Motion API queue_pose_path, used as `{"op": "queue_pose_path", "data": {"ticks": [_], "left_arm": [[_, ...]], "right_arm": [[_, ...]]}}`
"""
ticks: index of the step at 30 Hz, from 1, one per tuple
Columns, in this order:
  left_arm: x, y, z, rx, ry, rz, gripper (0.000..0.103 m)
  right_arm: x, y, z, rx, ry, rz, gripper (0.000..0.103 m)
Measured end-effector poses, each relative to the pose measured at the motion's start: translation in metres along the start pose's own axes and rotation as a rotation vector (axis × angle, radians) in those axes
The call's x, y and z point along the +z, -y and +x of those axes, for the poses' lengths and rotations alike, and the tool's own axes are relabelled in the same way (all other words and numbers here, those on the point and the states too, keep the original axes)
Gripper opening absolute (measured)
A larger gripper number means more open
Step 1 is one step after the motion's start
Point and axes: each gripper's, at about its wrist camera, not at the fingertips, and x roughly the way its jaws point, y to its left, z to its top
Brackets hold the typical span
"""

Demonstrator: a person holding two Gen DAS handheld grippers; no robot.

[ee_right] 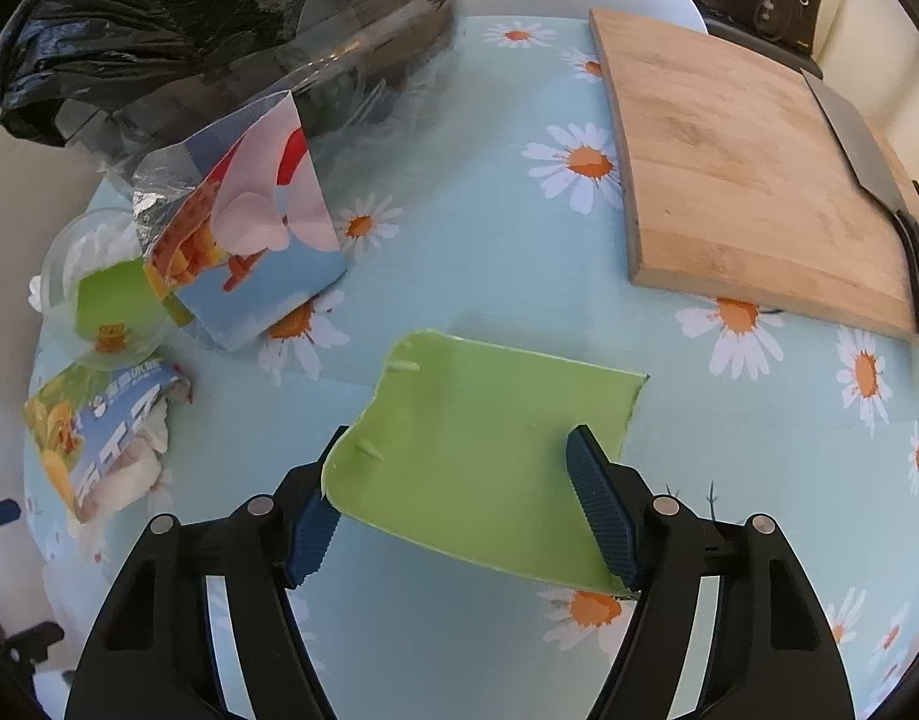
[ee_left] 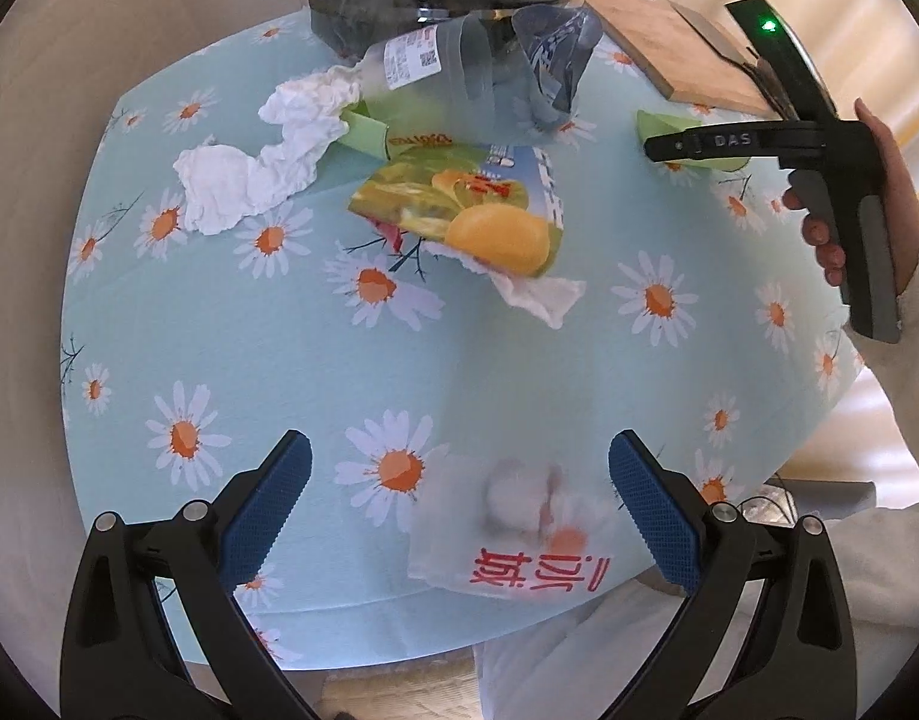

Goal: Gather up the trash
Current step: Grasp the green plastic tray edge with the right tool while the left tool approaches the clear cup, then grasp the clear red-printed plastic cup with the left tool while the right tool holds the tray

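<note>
Right gripper (ee_right: 459,492) clamps a torn green cardboard sheet (ee_right: 483,438) above the daisy-print worktop (ee_right: 489,276). Left gripper (ee_left: 459,510) hangs wide open over a translucent red-lettered plastic bag (ee_left: 507,534).

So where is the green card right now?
In the right wrist view, the green card sits between the right gripper's fingers, below the cutting board.

pale blue tablecloth (ee_right: 489,276) printed with white, orange-centred daisies. plain lime green card (ee_right: 483,456) between dark blue, cross-hatched pads (ee_right: 597,504) on black arms. yellow-green snack wrapper (ee_left: 459,204) with an orange fruit picture. white crumpled tissue (ee_left: 261,162). black bin bag (ee_right: 159,18). tan wooden board (ee_right: 741,168). translucent bag (ee_left: 507,534) lettered red.
</note>
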Motion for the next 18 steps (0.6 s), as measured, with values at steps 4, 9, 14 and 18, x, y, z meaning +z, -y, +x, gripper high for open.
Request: {"op": "queue_pose_path", "data": {"ticks": [4,9,14,18], "left_arm": [[-0.003,0.000,0.001,-0.001,-0.006,-0.002,0.097],[-0.010,0.005,0.003,-0.006,-0.022,0.016,0.097],[-0.016,0.011,0.005,0.002,-0.044,0.039,0.097],[-0.019,0.012,0.006,-0.002,-0.055,0.048,0.097]], "right_arm": [[-0.011,0.009,-0.005,0.008,-0.002,0.027,0.067],[-0.022,0.020,-0.016,0.015,0.008,0.048,0.066],[-0.037,0.030,-0.034,0.018,0.024,0.060,0.064],[-0.048,0.035,-0.045,0.033,0.039,0.076,0.062]]}}
